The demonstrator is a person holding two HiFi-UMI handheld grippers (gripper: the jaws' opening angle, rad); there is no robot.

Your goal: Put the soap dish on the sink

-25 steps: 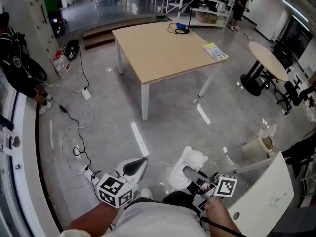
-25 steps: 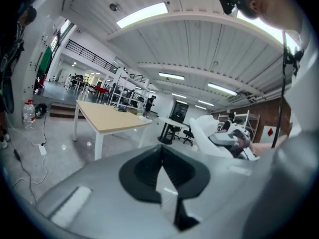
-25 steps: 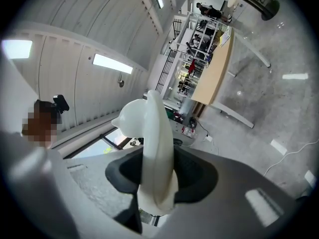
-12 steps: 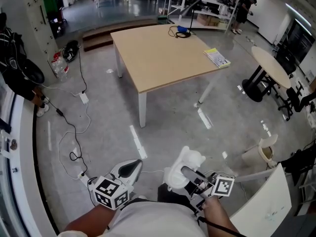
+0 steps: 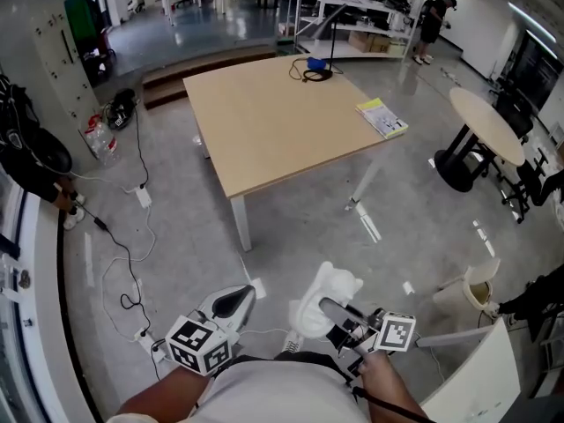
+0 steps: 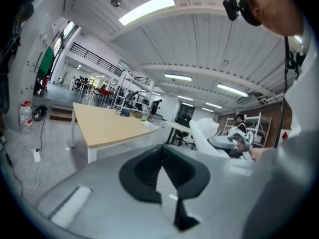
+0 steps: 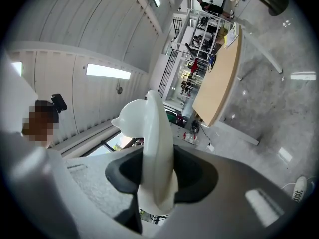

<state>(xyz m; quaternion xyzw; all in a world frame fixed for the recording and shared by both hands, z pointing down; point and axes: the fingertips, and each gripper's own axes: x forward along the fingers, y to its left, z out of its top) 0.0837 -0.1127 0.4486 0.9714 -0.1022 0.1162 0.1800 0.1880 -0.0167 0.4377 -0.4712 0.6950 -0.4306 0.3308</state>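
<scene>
While level, right gripper (image 5: pixel 330 307) on dish (image 5: pixel 328 283)

Your right gripper (image 5: pixel 328 307) has the soap dish (image 5: pixel 333 286) clamped between its jaws. Your left gripper (image 5: pixel 236 300) sits just left of it. The table (image 5: pixel 273 122) lies ahead of both, with a booklet (image 5: pixel 382 117) on its right edge. The round table (image 5: pixel 480 117) is far right, and the floor cables (image 5: pixel 123 254) run left of the left gripper.

Hall was bright and evenly lit, white light from long ceiling tubes (image 6: pixel 147 9) overhead. The polished floor (image 5: pixel 176 201) showed soft glare, strongest at the far end. The table (image 5: pixel 282 117) cast only a faint shadow under it. Head view was sharp in the centre and bent hard at the edges. Both gripper views were fisheye with black corners. The left gripper (image 6: pixel 162 156) was soft and out of focus up close, and the white soap dish (image 7: pixel 154 153) was slightly washed out.
</scene>
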